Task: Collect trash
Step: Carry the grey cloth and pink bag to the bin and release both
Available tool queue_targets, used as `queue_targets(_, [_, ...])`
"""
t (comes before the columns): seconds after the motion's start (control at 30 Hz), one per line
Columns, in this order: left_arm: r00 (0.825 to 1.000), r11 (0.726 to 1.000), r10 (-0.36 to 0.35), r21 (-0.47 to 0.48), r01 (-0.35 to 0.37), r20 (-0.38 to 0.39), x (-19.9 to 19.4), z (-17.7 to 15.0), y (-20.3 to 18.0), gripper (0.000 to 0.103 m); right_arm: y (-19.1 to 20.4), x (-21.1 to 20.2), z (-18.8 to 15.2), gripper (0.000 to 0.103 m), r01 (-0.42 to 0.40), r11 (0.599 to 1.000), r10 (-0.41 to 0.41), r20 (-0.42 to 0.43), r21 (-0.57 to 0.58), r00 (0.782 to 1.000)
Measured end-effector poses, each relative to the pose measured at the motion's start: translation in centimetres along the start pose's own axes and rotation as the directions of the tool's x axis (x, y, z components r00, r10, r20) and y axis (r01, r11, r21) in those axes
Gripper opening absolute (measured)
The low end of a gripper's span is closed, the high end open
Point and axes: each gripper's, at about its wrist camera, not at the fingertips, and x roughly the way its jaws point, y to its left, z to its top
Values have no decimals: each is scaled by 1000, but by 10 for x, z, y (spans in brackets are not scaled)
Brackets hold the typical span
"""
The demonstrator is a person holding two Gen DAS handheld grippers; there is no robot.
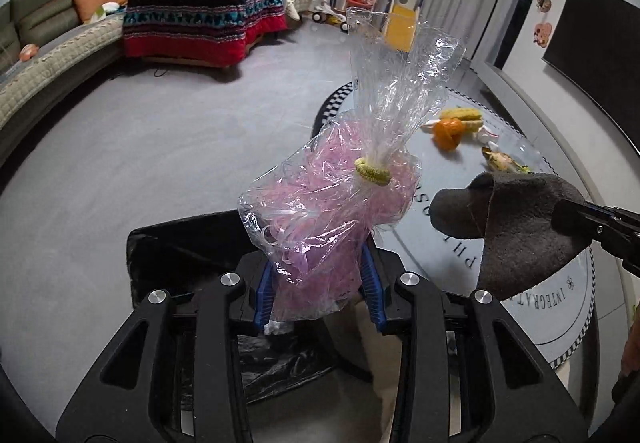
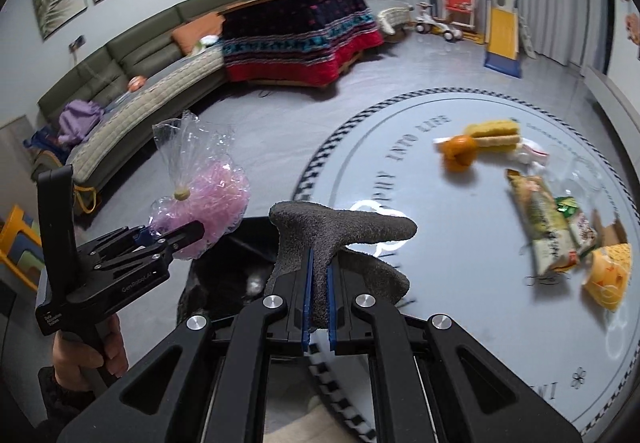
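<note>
While both loads are hanging over the black bin bag, left gripper is pinching the pink-shred bag; right gripper is clamping the grey sock, likely for dropping.

A round pale rug with a checkered border lies on the grey floor. On it rest an orange peel, yellow sponges and what look like snack wrappers, blurred.

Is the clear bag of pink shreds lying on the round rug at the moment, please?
No, the clear bag of pink shreds is held up between the left hand-held gripper's blue pads, off the round rug.
</note>
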Motion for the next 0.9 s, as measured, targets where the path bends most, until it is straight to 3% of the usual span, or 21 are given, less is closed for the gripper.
queue_targets(0.33, [987, 979, 148, -132, -156, -66, 0, -47, 85, 37, 86, 59, -13, 7, -159, 984, 150, -116, -78, 982])
queue_targets(0.6, [974, 952, 186, -223, -211, -127, 12, -79, 136, 39, 115, 123, -21, 7, -223, 974, 208, -235, -36, 949])
queue_targets(0.63, [975, 949, 187, -232, -212, -124, 11, -79, 138, 41, 117, 132, -19, 10, -219, 975, 204, -266, -29, 942])
queue_targets(0.67, [971, 944, 201, -238, -227, -128, 12, -79, 141, 63, 117, 138, -19, 23, -197, 980, 183, -282, -22, 942])
queue_targets(0.7, [968, 938, 219, -246, -243, -122, 9, -80, 145, 97, 117, 141, -18, 33, -176, 984, 164, -280, -17, 946])
queue_targets(0.73, [965, 932, 242, -253, -259, -96, 5, -79, 146, 97, 116, 140, -18, 45, -166, 986, 154, -265, -22, 952])
queue_targets(0.8, [960, 927, 267, -251, -279, -81, 1, -78, 148, 97, 114, 136, -19, 46, -157, 987, 144, -252, -34, 957])
queue_targets(0.9, [966, 926, 246, -275, -260, -83, 0, -76, 152, 97, 105, 129, -20, 46, -159, 987, 149, -239, -24, 959])
